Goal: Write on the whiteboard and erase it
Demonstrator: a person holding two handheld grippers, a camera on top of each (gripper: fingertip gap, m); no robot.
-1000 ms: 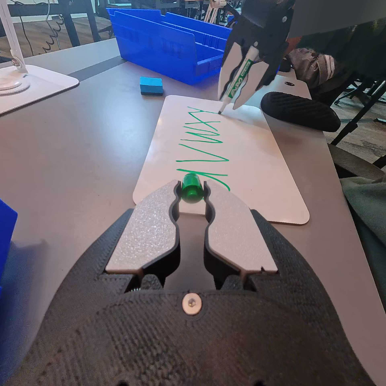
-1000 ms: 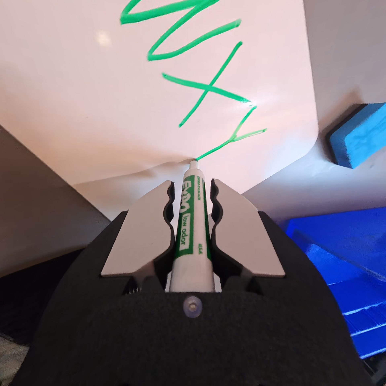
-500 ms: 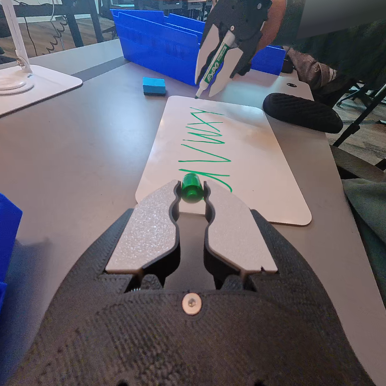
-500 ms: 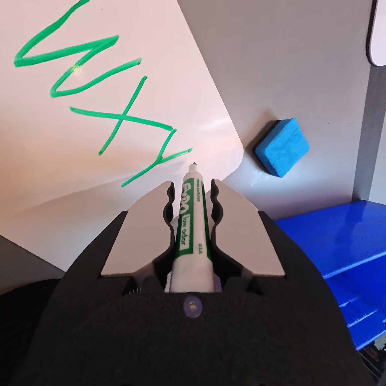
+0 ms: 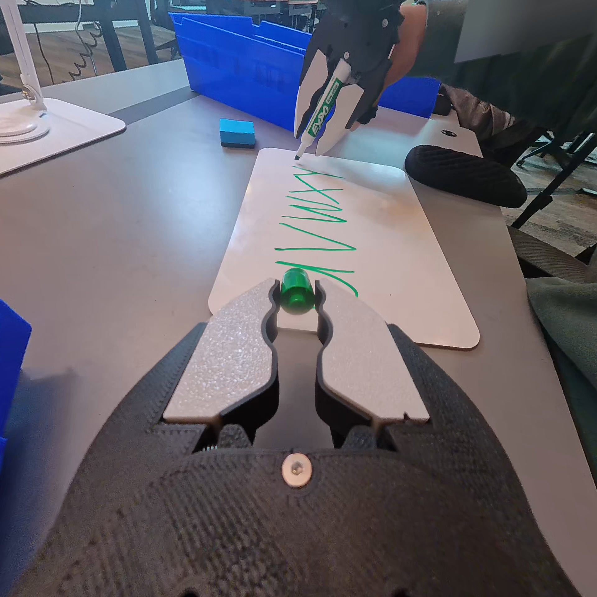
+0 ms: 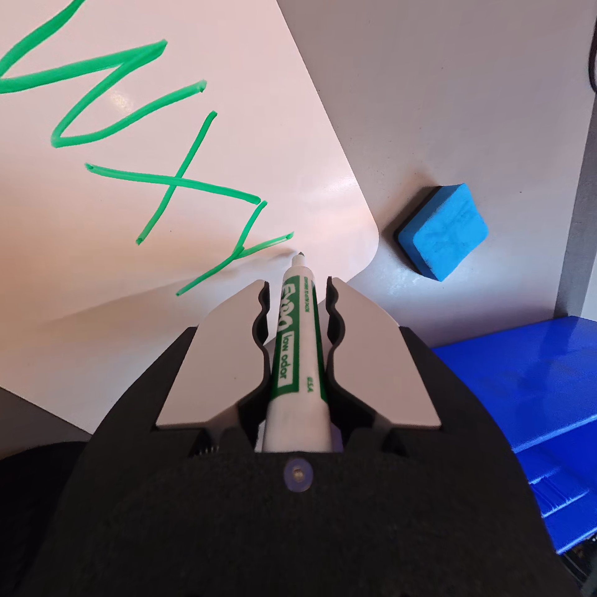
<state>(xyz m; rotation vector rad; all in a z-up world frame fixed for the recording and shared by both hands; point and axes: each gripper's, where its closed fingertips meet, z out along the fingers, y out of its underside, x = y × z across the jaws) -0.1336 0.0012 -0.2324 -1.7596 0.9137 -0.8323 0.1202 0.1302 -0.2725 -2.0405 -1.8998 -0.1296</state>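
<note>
Our right gripper (image 6: 297, 287) tilted down, clamping marker (image 6: 295, 339) over whiteboard (image 5: 387, 258) top-centre, left gripper (image 5: 296, 290) level, pinching green cap (image 5: 297, 295) mid-frame

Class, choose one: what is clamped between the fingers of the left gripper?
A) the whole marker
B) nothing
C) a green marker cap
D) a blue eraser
C: the left gripper is shut on the green marker cap, while the marker sits in the right gripper.
</note>
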